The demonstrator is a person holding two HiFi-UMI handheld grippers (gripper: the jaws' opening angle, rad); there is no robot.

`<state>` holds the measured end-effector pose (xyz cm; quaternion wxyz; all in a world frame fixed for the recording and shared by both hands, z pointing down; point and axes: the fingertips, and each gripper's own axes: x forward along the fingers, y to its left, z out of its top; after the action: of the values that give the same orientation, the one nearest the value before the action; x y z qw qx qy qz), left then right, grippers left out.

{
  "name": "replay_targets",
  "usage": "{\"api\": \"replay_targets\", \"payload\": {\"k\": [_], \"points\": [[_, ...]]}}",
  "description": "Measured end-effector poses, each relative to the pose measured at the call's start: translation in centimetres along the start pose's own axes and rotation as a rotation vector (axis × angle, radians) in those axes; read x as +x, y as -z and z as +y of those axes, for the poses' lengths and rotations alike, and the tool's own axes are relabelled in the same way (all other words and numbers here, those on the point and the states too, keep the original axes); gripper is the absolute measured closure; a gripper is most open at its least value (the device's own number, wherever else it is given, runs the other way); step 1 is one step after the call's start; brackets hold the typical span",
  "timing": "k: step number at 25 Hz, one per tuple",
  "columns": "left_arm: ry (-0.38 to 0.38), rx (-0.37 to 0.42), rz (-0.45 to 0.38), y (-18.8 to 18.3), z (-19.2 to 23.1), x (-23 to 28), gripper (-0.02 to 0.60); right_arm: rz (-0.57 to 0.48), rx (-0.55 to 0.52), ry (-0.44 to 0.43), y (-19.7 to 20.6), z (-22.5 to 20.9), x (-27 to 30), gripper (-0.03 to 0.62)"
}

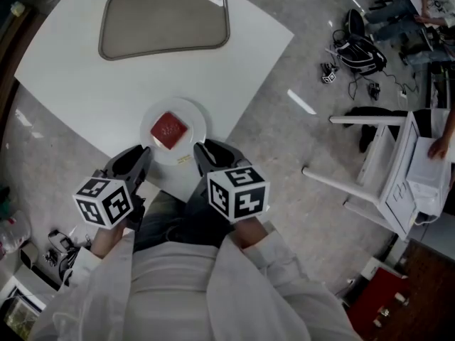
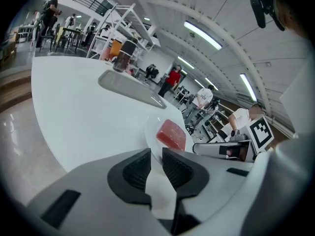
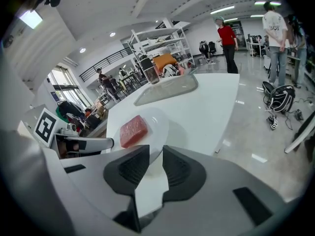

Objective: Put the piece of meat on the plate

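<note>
A big open hall with white shelving racks, ceiling strip lights and a glossy grey floor surrounds a white worktop (image 1: 85, 84) with a rounded corner.

The left gripper (image 2: 156, 154) has its dark ribbed pads close to each other with a narrow gap left, and only the white surface shows through the gap. The right gripper (image 3: 155, 151) stands the same way, nearly together and holding nothing. In the head view both are held low by the person's lap at the worktop's near edge, one on each side of the round white plate (image 1: 195, 119) and just short of it.

The flat, square, red piece of meat (image 1: 170, 130) lies in the middle of that plate, free of both grippers. Farther off on the worktop sits a shallow grey-beige rectangular tray (image 1: 163, 20), well apart from the plate.

Judging by this, the placing step looks finished. The meat is where the task wants it, and no grasp is called for. The plate sits near the worktop's edge, so any further move should steer clear of its rim.

As for writing, the marker cubes (image 1: 238, 192) carry only black-and-white square patterns. A small yellowish mark on the plate's near rim is too small to read.
</note>
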<state>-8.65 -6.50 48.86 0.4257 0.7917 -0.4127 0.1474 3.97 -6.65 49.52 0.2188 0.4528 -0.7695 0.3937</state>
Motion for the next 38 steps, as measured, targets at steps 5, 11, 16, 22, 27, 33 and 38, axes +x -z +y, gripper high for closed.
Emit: {"api": "replay_targets", "payload": {"k": [5,11,16,22,27,33,38], "points": [[-0.003,0.035,-0.027,-2.1,-0.4,0.6,0.506,-0.032,-0.004,-0.01,-1.8,-0.5,0.0,0.503],[-0.036,-0.017,-0.072,-4.6,0.0,1.2,0.506,-0.029,-0.033,-0.039,-5.0,-0.9,1.2,0.503],[-0.059,-0.039,-0.115,-7.4,0.1,2.6,0.507,-0.029,-0.053,-0.063,-8.3,-1.9,2.4,0.503],[-0.079,-0.061,-0.151,-10.7,1.1,4.5,0.506,-0.032,-0.079,-0.083,-12.1,-2.9,4.3,0.503],[-0.103,-0.076,-0.179,-13.1,1.9,6.3,0.506,-0.039,-0.087,-0.089,-14.9,-4.1,6.3,0.503],[-0.135,-0.071,-0.201,-16.2,3.5,8.7,0.506,-0.036,-0.097,-0.102,-18.1,-5.5,9.3,0.503],[-0.152,-0.073,-0.217,-19.1,4.9,10.5,0.507,-0.038,-0.103,-0.102,-20.9,-6.4,11.7,0.503]]}}
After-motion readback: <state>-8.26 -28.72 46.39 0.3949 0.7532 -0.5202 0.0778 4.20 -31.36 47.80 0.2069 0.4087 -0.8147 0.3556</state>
